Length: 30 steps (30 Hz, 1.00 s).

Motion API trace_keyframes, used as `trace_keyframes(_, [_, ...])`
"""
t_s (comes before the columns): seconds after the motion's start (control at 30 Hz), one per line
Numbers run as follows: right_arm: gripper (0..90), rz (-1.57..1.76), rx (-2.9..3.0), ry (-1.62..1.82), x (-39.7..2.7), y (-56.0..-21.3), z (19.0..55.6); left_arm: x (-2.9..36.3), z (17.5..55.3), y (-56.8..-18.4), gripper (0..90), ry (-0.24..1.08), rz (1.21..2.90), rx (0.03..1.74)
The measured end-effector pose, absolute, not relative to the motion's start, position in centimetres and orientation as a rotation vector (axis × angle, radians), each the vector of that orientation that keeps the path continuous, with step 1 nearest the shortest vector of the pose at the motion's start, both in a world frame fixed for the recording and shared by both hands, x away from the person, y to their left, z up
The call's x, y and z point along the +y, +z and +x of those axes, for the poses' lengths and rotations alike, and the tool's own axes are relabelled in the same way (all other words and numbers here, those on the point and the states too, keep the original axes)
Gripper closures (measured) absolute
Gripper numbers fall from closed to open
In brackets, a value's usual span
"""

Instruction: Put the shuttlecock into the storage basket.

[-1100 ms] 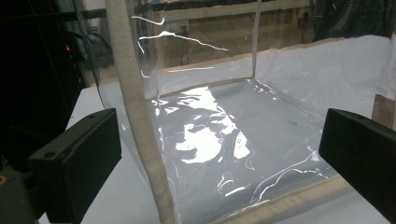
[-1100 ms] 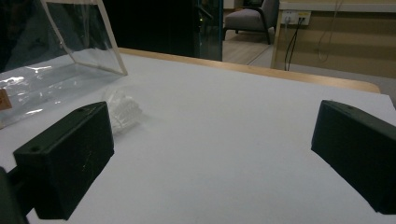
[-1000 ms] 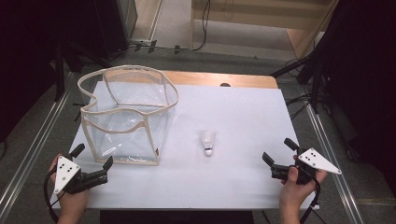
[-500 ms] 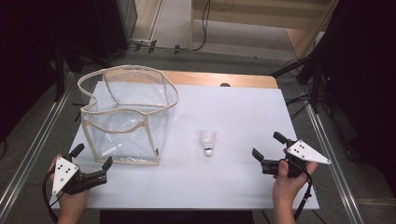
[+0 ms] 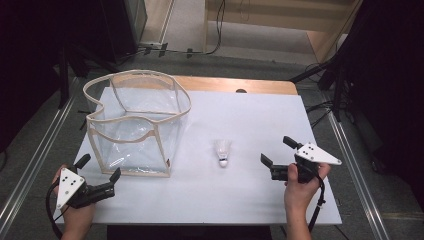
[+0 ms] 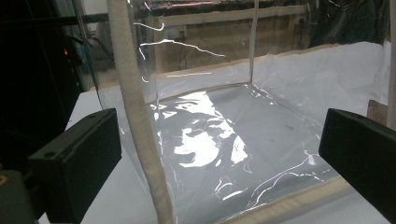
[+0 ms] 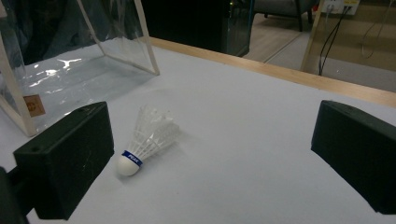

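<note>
A feathered white shuttlecock (image 5: 223, 152) lies beside a clear, fabric-trimmed plastic bag (image 5: 135, 125); both grippers' jaws gape wide, empty.

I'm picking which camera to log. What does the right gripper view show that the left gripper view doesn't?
Right gripper view: a shuttlecock lying on its side on the white table, cork toward the camera, and a wooden table edge. Left gripper view: the clear bag's interior and a beige corner seam up close. Both: the bag, the table, and open jaws.
</note>
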State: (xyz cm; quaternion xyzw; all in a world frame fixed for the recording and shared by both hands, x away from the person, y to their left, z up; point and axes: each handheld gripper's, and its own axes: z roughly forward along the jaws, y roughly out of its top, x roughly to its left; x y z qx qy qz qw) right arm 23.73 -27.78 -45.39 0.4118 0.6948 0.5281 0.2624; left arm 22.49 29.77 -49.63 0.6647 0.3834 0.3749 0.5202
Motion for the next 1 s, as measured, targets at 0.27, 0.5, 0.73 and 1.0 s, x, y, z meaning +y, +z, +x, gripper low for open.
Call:
trace_keyframes(0.27, [0.0,1.119,1.926,1.384,-26.6,-45.1,24.8,29.7,22.5,-49.6,0.0,0.900,1.596,0.918])
trace_keyframes(0.5, [20.3,1.155,1.998,1.325,-25.7,-45.3,26.2,29.8,22.5,-49.6,0.0,0.899,1.596,0.917])
trace_keyframes(0.73, [36.0,1.201,2.005,1.227,-24.1,-45.6,27.4,29.7,22.5,-49.6,0.0,0.900,1.597,0.918])
trace_keyframes(1.0, [62.0,1.235,2.126,1.165,-22.7,-46.2,29.1,29.7,22.5,-49.6,0.0,0.901,1.599,0.918])
